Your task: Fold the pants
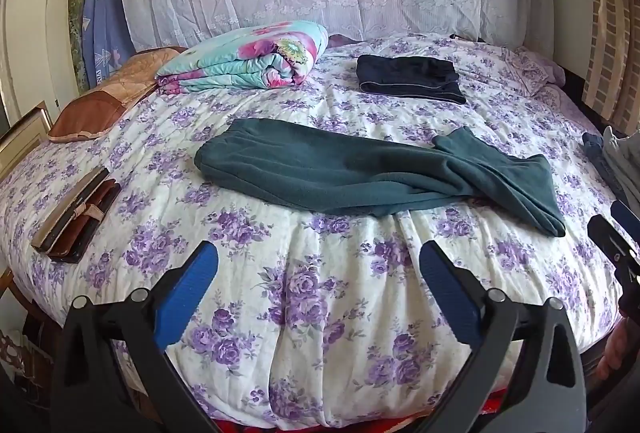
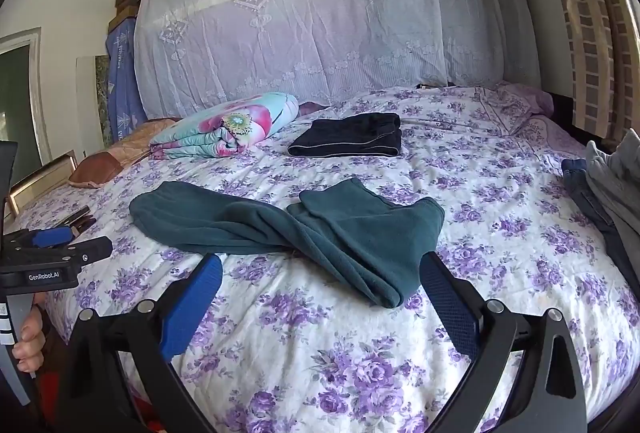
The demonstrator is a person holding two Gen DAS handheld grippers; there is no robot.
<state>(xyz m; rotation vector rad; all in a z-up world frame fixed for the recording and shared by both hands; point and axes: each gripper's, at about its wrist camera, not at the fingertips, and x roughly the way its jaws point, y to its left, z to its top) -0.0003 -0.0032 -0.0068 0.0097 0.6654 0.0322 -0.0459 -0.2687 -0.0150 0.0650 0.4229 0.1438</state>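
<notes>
Dark teal fleece pants [image 1: 372,173] lie across the middle of the bed, waistband to the left, legs crossed and bunched at the right; they also show in the right wrist view [image 2: 304,233]. My left gripper [image 1: 318,265] is open and empty, hovering over the bedspread in front of the pants. My right gripper [image 2: 320,277] is open and empty, just short of the nearest leg end. The left gripper also shows at the left edge of the right wrist view [image 2: 60,245].
A floral purple bedspread [image 1: 312,333] covers the bed. Folded dark navy pants [image 1: 410,77] lie farther back. A folded floral quilt [image 1: 248,57] and a brown pillow [image 1: 104,105] sit back left. Wallets [image 1: 76,217] lie at left. More clothes [image 2: 608,185] are piled at right.
</notes>
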